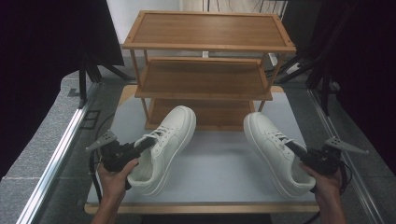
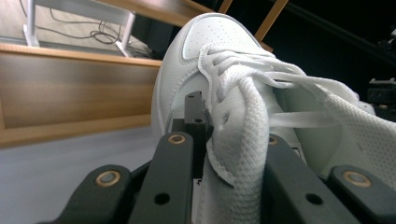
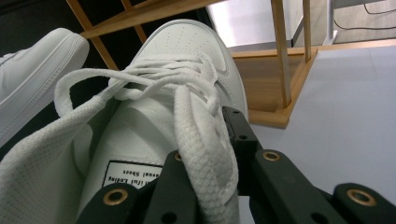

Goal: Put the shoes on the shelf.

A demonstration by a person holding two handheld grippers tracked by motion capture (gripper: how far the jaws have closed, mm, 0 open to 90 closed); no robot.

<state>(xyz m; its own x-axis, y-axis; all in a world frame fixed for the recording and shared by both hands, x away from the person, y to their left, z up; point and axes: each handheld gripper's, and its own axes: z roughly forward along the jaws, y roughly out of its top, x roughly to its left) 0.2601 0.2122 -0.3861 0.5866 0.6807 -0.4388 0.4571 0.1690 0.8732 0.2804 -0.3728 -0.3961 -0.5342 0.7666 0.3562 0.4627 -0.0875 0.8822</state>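
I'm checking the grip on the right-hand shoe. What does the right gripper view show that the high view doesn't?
Right gripper view: a printed label on the tongue of the right shoe, with the right tongs shut on tongue and lace.

High view: the full wooden rack, both hands, and the left tongs in the left shoe.

Both: the two white shoes and the rack.

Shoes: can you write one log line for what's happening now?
left gripper: shut on left shoe | right gripper: shut on right shoe | rack: shelves bare
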